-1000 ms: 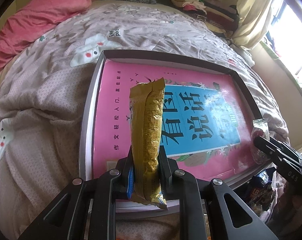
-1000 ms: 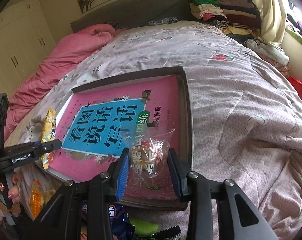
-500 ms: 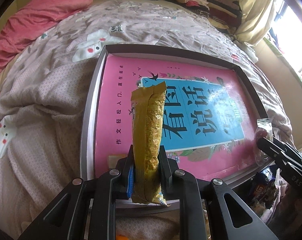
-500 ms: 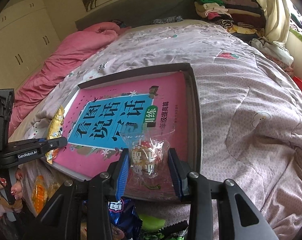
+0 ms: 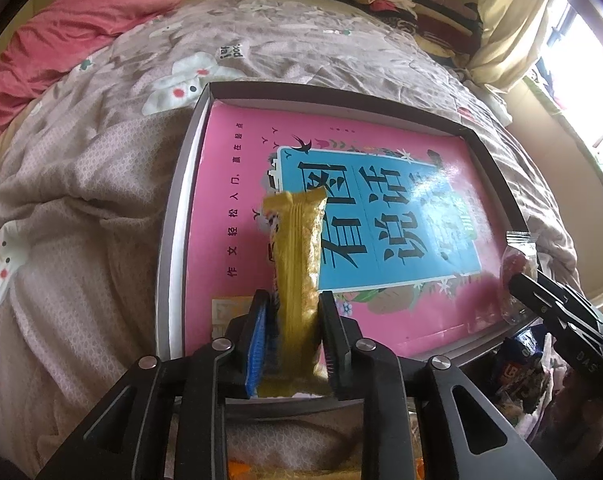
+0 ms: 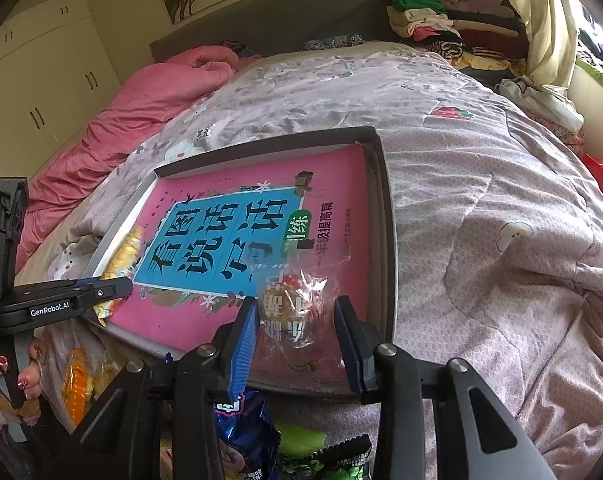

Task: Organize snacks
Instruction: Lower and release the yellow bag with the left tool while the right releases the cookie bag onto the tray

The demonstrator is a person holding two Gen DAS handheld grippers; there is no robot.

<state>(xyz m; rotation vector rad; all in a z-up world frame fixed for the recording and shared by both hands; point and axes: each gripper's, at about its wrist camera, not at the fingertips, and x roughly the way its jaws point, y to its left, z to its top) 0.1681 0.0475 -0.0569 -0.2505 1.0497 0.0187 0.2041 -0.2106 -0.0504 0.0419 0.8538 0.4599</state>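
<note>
My left gripper [image 5: 292, 312] is shut on a long gold snack packet [image 5: 299, 256] and holds it upright over the near left part of a shallow dark-rimmed box [image 5: 169, 240]. A pink and blue book [image 5: 381, 216] lies flat in the box. My right gripper [image 6: 295, 318] is shut on a clear packet of sweets [image 6: 295, 304] over the box's near right corner [image 6: 387, 280]. The left gripper [image 6: 113, 290] and gold packet [image 6: 125, 252] show at left in the right wrist view. The clear packet [image 5: 515, 264] shows at right in the left wrist view.
The box sits on a bed with a grey patterned quilt [image 6: 481, 200] and a pink duvet [image 5: 61, 28]. Several loose snack packets [image 6: 237, 420] lie below the box's near edge. Folded clothes [image 6: 441, 20] are piled at the far right by a curtain.
Both grippers have moved forward over the box with their packets. The gold packet now sits lower and further in over the book.
</note>
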